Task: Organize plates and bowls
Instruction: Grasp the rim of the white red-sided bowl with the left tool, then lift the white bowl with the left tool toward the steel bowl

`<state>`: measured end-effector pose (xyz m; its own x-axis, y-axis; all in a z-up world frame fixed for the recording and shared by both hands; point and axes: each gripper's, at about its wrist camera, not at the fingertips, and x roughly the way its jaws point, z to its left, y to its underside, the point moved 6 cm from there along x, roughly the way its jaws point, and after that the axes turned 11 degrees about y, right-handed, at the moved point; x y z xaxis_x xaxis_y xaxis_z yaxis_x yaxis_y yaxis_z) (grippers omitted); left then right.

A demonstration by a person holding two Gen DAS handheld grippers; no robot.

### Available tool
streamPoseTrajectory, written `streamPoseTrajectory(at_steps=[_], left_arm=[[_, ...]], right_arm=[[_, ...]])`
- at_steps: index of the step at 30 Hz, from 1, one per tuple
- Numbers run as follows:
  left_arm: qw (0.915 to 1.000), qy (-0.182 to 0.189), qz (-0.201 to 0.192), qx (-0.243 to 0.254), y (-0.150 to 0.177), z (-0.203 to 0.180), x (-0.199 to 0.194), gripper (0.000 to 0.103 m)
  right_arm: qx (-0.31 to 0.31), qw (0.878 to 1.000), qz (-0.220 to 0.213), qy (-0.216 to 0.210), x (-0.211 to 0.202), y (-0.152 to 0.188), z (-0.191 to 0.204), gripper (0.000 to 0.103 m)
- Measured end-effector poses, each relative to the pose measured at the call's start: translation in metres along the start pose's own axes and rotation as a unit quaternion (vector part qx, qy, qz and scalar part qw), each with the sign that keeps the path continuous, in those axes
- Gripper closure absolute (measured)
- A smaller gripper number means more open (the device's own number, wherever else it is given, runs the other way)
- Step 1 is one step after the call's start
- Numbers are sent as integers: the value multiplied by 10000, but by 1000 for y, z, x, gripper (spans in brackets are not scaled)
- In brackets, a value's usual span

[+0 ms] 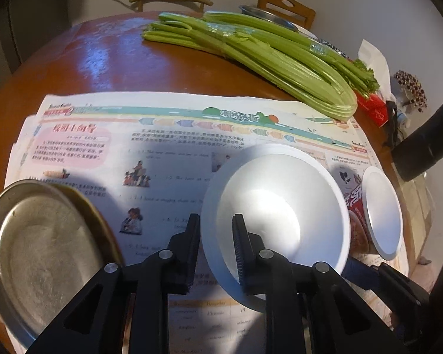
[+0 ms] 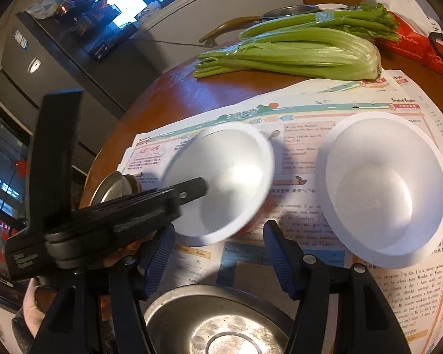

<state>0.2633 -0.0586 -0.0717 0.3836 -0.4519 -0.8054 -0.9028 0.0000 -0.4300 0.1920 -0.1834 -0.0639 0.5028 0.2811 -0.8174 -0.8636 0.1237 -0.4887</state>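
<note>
Left wrist view: left gripper (image 1: pixel 215 230) pinches the near rim of white foam bowl (image 1: pixel 280 206), lower centre, on newspaper (image 1: pixel 103 147). Looks light, thin-walled, crushable; rim is best hold. Right gripper (image 2: pixel 218 244) spread, empty. Celery (image 1: pixel 251 50) upper centre.

table: round glossy red-brown wooden table (image 1: pixel 82 59)
paper: printed school newspaper sheets with Chinese and English text (image 1: pixel 162 159), spread over the table's near part
vegetable: taped bunch of green celery stalks (image 1: pixel 251 50), lying on the table beyond the paper
box: red carton (image 2: pixel 413 45), just behind the celery's leafy end
chair: wooden chair back (image 1: pixel 286 6), beyond the table
</note>
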Motion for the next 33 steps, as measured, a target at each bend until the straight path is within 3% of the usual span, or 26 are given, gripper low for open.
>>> streamPoseTrajectory(at_steps=[13, 19, 33], left_arm=[[9988, 476, 80, -108, 8, 1, -2, 83], [9972, 729, 29, -182, 12, 0, -9, 83], [9968, 707, -383, 7, 16, -16, -51, 83]], right_arm=[[-41, 9989, -120, 458, 8, -7, -5, 41], [-151, 9994, -177, 236, 10, -6, 2, 53], [-403, 9972, -618, 107, -28, -7, 17, 54]])
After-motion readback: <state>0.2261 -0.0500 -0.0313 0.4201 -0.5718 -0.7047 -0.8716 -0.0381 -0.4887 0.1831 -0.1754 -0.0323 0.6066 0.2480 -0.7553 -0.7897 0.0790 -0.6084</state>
